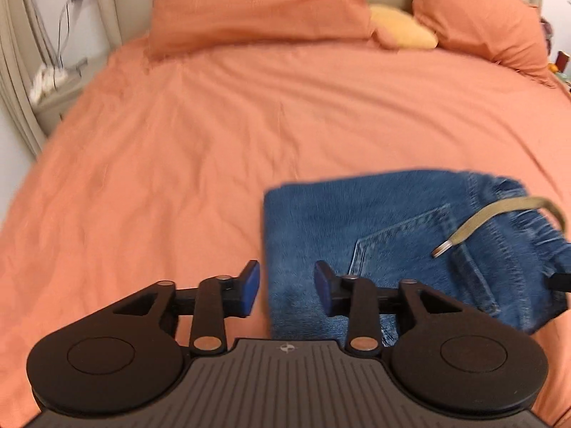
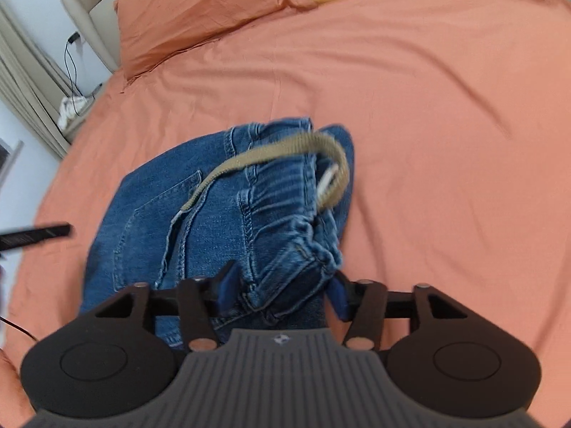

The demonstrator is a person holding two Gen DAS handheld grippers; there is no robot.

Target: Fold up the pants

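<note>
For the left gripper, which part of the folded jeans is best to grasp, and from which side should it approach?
Probably the straight folded edge of the jeans, approached from the bare duvet beside it. That edge lies flat and even just ahead of the open left gripper. The bunched waistband sits between the fingers of the open right gripper, and the loose tan belt lies across that end.

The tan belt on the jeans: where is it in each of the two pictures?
Left wrist view: the tan belt curls at the right edge, over the jeans.
Right wrist view: it arcs across the picture's centre, above the bunched waistband.
Shared landmark: the yellow pillow between the orange pillows.
</note>
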